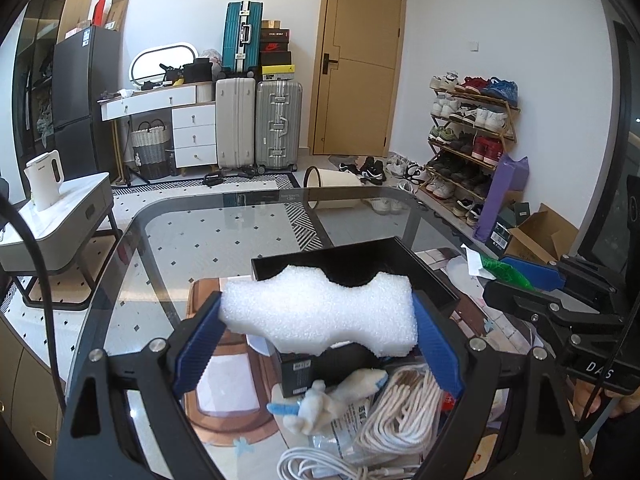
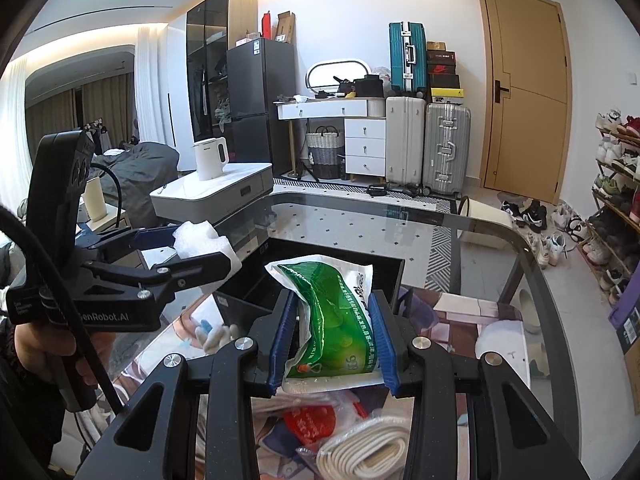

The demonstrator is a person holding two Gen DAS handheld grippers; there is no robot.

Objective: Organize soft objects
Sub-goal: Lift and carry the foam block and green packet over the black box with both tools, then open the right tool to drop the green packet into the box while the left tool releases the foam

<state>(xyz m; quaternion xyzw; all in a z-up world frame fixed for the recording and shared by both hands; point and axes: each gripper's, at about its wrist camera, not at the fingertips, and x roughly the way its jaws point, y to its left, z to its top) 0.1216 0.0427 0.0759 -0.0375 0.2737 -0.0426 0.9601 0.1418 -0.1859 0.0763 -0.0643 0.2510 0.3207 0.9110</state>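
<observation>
While the left gripper (image 1: 318, 326) squeezes a white foam block (image 1: 320, 312) mid-frame, the right gripper (image 2: 334, 338) squeezes a green packet (image 2: 340, 320) above the black box (image 2: 320, 256).

Free room: the far half of the glass table (image 1: 224, 224) is lying bare ahead of you, open for passing. Obstacles: the black box (image 1: 360, 264) is standing just ahead of both grippers, its rim facing you; the rope coil (image 1: 404, 412), plush toy (image 1: 320, 400) and white cable (image 1: 304, 464) are crowding the near edge below you. The right gripper (image 1: 532, 272) is reaching in just beside your left gripper (image 1: 318, 320).
</observation>
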